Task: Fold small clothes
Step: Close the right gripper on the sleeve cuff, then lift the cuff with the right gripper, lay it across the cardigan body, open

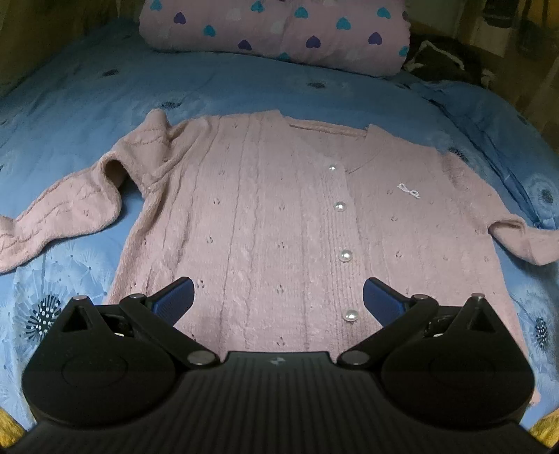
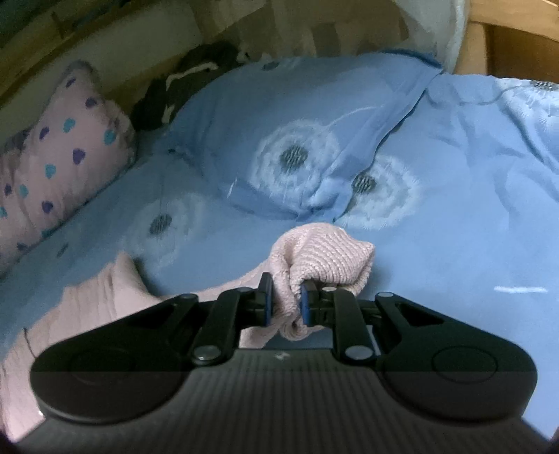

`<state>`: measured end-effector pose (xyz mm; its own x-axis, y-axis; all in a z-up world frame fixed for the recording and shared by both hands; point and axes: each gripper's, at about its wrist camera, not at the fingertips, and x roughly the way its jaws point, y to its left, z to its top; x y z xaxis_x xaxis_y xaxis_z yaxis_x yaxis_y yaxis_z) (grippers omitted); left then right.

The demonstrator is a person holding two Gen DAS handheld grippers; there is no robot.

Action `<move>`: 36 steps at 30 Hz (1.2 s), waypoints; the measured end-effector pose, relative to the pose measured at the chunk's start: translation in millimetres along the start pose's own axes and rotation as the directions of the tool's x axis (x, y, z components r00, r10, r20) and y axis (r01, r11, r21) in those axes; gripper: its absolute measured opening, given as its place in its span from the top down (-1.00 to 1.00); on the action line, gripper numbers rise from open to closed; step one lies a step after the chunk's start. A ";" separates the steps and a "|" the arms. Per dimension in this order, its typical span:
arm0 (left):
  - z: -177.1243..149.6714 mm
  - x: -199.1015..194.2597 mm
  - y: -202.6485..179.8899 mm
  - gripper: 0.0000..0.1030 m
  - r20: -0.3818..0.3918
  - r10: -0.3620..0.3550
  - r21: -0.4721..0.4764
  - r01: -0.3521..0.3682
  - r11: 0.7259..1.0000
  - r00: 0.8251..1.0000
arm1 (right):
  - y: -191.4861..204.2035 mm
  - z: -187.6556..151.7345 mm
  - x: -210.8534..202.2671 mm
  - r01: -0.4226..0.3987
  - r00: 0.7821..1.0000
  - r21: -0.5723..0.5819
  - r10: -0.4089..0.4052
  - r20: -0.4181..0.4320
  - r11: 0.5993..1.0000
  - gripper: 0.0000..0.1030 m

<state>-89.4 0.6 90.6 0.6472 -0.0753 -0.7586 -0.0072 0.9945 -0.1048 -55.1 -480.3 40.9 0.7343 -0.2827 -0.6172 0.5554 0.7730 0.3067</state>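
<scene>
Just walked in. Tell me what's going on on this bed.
A person with a gripper in each hand is folding a pink cardigan spread face-up and buttoned on a blue bedspread. The right gripper is shut on the cuff of one sleeve, bunched between its pads. The left gripper is open above the cardigan's lower front, holding nothing. The other sleeve lies out to the side, not yet folded in. A heart-print pillow sits beyond the collar.

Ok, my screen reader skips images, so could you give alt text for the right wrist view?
The right tool is shut on the bunched cuff of a pink knitted cardigan, over a blue dandelion-print bedspread. A pink heart-print pillow lies at the left.
</scene>
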 end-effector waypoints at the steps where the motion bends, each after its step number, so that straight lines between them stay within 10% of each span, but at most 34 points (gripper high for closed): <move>1: 0.2 0.2 0.4 -1.00 0.000 -0.002 0.000 0.002 1.000 1.000 | -2.4 4.8 -3.1 -0.001 1.000 0.009 0.001 0.007 1.000 0.64; 20: 37.1 32.3 5.3 -1.00 0.030 -0.004 0.133 0.000 0.991 1.000 | -12.1 69.5 -38.1 -0.015 0.996 0.069 0.009 0.091 0.998 0.64; 36: 52.2 96.9 35.5 -1.00 0.004 -0.030 0.136 0.029 0.990 1.000 | 76.6 83.9 -72.2 -0.137 0.978 -0.059 0.145 0.149 0.989 0.64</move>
<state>12.8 32.4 47.0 0.6500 -0.1048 -0.7527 0.1159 0.9925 -0.0382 -32.9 -448.3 169.8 0.8567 -0.2491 -0.4516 0.4253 0.8365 0.3455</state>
